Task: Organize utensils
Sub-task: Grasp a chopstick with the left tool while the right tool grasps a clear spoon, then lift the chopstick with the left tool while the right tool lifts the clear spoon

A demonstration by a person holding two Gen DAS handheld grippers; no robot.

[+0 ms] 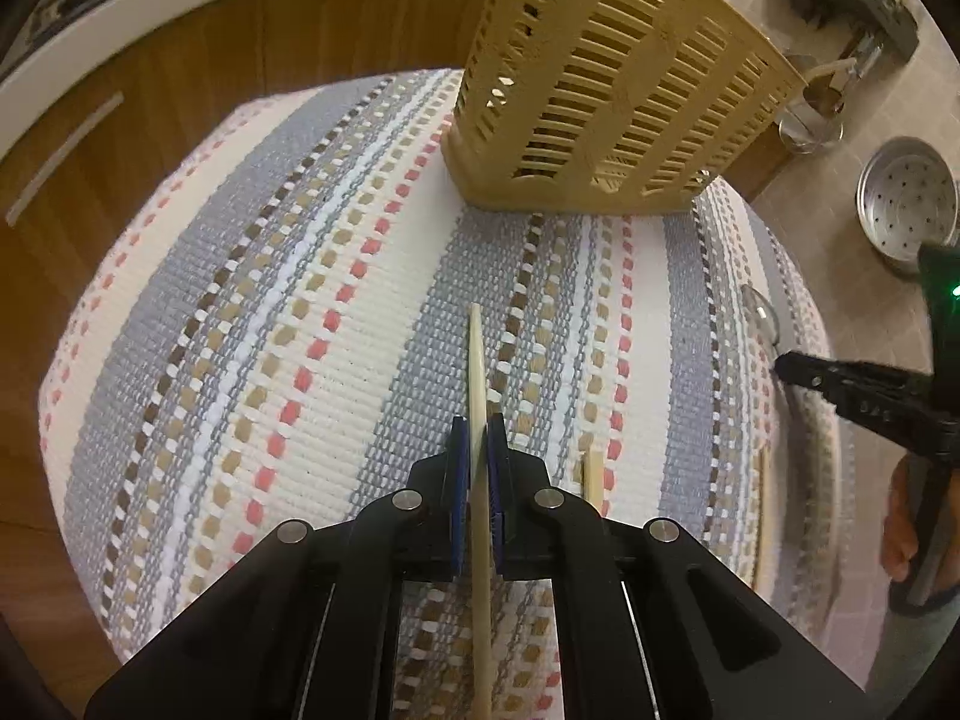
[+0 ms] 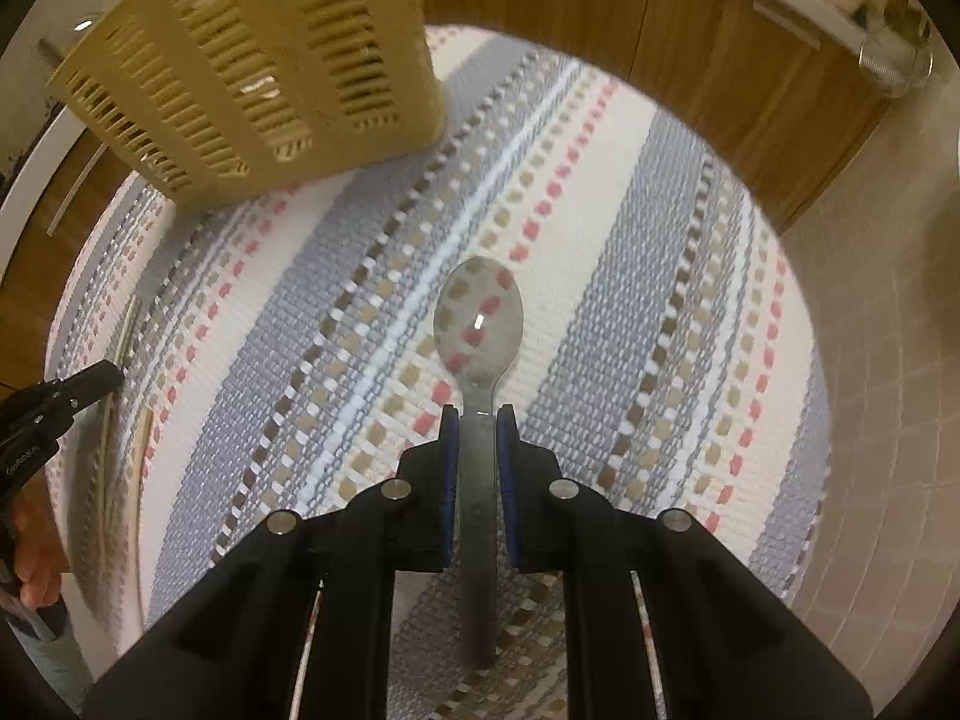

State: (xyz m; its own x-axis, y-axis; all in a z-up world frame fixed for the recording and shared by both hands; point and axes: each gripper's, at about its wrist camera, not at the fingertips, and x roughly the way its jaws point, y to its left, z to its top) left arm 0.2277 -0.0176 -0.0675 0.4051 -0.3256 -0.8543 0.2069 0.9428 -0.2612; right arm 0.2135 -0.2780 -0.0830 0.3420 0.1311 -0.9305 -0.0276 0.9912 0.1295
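My left gripper is shut on a pale wooden chopstick, held above the striped woven mat. A second chopstick lies on the mat just right of the fingers. My right gripper is shut on a metal spoon, bowl pointing forward, above the mat. The tan slotted utensil holder stands at the mat's far edge; it also shows in the right wrist view at upper left. The right gripper shows at the right edge of the left view.
Wooden cabinet doors run behind the mat. A perforated metal steamer pan and a small pot sit on the tiled floor to the right. The other gripper's tip shows at the left of the right view.
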